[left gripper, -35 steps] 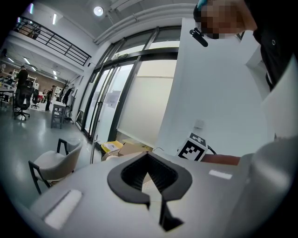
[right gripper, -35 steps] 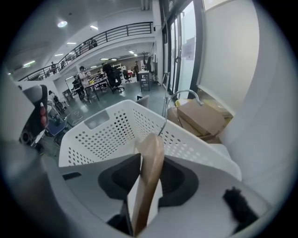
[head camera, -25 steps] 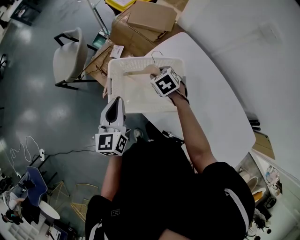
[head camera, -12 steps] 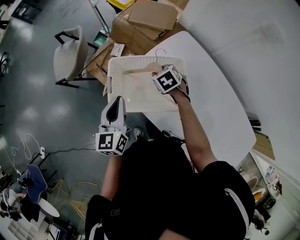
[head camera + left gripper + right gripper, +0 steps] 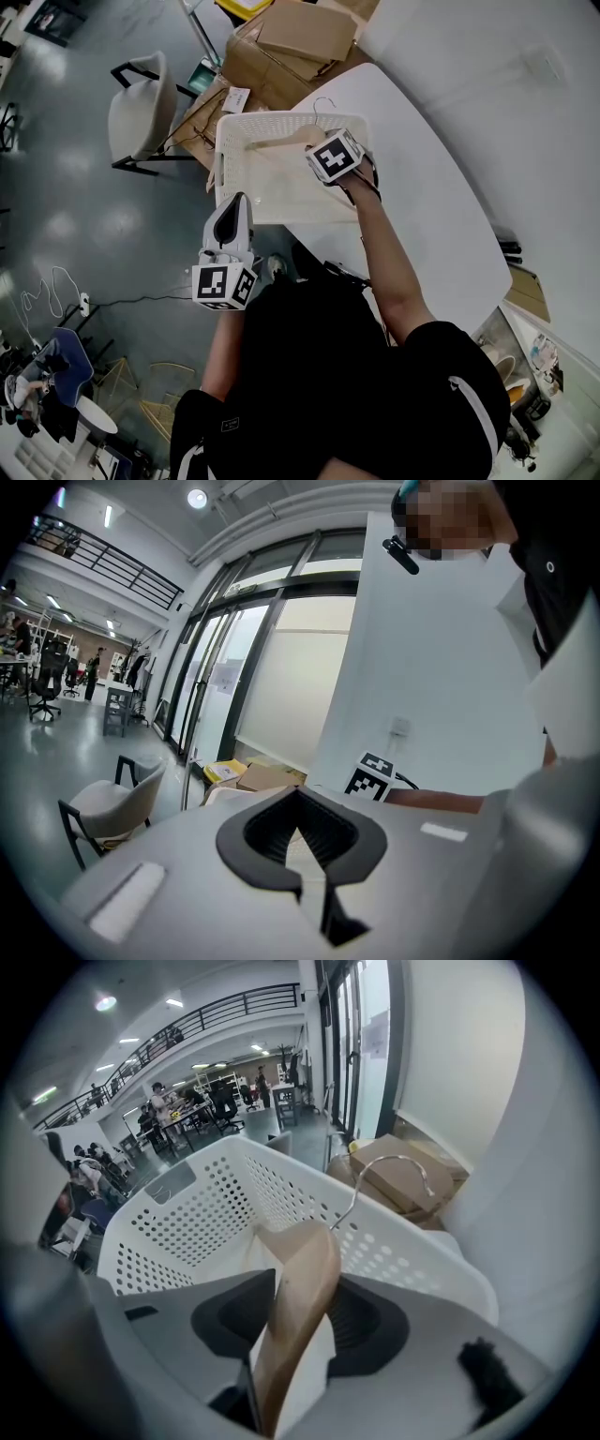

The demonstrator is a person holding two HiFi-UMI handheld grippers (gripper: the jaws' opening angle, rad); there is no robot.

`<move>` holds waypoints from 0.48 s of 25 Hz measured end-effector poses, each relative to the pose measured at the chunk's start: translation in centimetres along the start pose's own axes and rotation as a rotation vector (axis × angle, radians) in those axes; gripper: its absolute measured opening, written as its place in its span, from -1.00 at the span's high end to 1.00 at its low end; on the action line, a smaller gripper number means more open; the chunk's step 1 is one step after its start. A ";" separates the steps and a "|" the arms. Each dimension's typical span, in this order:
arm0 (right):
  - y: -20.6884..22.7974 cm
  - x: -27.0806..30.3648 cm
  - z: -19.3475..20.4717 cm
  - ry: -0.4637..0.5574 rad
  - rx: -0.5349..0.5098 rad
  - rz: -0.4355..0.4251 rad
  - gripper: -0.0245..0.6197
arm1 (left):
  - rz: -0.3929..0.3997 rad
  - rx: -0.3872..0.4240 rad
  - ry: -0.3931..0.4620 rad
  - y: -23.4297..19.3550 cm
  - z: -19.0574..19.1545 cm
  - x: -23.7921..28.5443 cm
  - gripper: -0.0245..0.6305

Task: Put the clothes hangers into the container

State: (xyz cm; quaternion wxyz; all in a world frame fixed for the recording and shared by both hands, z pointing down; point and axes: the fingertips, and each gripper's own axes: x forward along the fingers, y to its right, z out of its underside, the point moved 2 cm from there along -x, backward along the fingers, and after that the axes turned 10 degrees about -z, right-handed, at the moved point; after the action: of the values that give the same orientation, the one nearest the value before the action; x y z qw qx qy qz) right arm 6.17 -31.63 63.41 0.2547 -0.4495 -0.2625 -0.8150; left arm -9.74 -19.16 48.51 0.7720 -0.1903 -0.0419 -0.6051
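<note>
The right gripper [image 5: 300,1314] has just been spreading its jaws, which now stand wide. A wooden hanger [image 5: 302,1260] stands loose between the pads, its body down inside the basket [image 5: 178,1232] and its wire hook poking above the far rim. The left gripper [image 5: 231,220] hovers off the near edge of the table [image 5: 422,187], jaws together, empty. The basket sits at the table's left end, with boxes [image 5: 300,33] beyond.

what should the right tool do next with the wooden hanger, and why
Probably lift the right tool straight up, clear of the white basket. Its jaws have just been opening with the wooden hanger between them, a gap showing beside it, and the hanger already lies inside the basket, so it should stay there.
</note>
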 end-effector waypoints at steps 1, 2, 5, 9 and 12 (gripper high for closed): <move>0.0 0.0 0.0 -0.002 0.001 -0.002 0.38 | 0.000 0.000 0.000 0.0 0.0 0.0 0.92; -0.1 0.1 0.0 -0.002 0.003 -0.006 0.38 | 0.000 0.000 0.000 0.0 0.0 0.0 0.92; -0.2 -0.1 -0.2 0.014 0.012 -0.018 0.35 | 0.000 0.000 0.001 0.1 0.1 0.0 0.92; -0.2 -0.2 -0.2 0.036 0.019 -0.022 0.32 | -0.001 -0.002 0.002 0.0 0.2 -0.2 0.92; -0.2 -0.6 -0.2 0.034 0.016 -0.018 0.31 | 0.002 -0.005 0.005 0.1 0.0 -0.2 0.92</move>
State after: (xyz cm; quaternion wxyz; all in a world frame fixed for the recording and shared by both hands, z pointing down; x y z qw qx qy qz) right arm 6.18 -31.55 62.74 0.2556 -0.4311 -0.2684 -0.8227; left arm -9.70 -18.91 48.40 0.7724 -0.1904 -0.0382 -0.6048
